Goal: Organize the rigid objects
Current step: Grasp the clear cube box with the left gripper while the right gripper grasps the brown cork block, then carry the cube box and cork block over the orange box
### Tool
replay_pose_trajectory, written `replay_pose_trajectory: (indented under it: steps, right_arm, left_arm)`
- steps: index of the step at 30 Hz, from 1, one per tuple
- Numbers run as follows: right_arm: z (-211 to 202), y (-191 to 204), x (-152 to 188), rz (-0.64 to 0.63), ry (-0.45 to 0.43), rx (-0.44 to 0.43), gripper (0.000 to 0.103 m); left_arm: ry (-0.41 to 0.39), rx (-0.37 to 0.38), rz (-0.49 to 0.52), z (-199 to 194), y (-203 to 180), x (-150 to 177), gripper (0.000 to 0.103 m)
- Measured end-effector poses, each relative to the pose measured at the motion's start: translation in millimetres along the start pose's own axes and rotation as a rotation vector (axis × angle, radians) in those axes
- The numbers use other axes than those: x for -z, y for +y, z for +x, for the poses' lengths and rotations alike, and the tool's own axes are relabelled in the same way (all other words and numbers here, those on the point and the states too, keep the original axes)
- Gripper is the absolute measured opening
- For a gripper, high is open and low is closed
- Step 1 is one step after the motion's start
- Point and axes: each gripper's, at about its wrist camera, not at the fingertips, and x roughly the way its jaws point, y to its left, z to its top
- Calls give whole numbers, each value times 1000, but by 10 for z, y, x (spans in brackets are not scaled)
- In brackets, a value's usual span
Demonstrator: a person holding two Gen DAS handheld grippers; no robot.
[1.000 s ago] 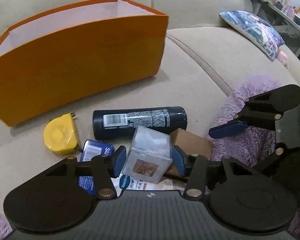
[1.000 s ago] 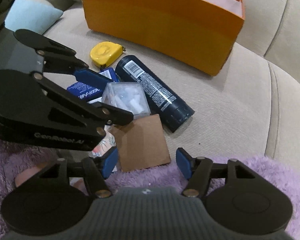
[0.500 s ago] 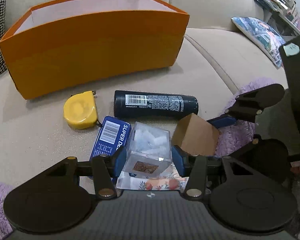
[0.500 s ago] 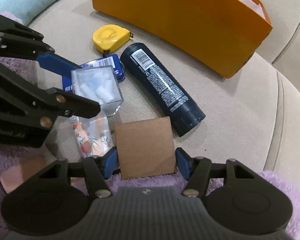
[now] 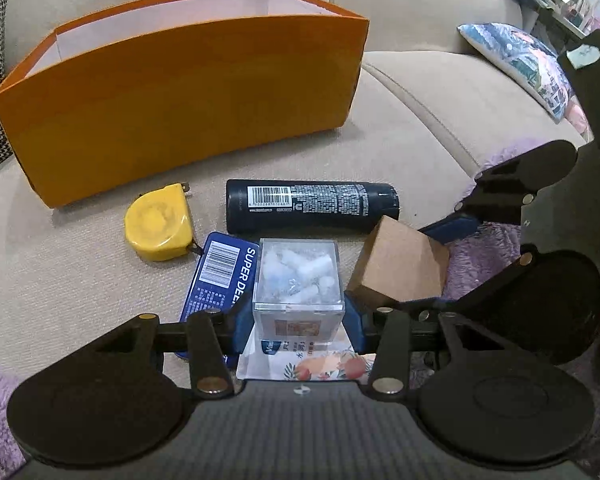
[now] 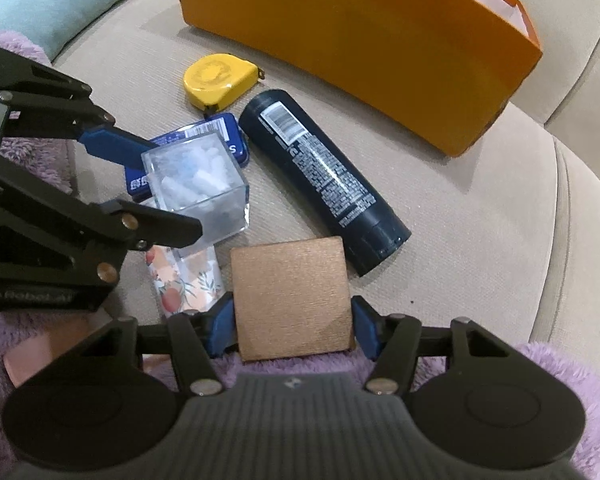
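On the beige sofa, before the orange cardboard box (image 5: 188, 92), the left hand-held gripper (image 5: 298, 322) pinches a clear plastic cube of white pieces (image 5: 298, 280), while the right hand-held gripper (image 6: 292, 322) clamps a brown cardboard cube (image 6: 292, 296) beside the dark-blue spray can (image 6: 324, 184).

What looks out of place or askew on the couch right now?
Nothing spilled or damaged. The brown cardboard cube sits tilted on an edge in the right gripper, and the dark cylindrical spray can lies on its side.
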Motion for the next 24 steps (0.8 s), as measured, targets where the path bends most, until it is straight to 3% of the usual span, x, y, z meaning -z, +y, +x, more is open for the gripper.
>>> replay_pose_trajectory:
  steps: [13, 24]
  right_arm:
    - [-560, -36, -110, -79, -127, 21, 61]
    - [-1231, -254, -541, -173, -281, 81, 61]
  left_arm:
    - [-102, 17, -37, -472, 24, -102, 52]
    - [-224, -28, 39, -1029, 122, -689, 52]
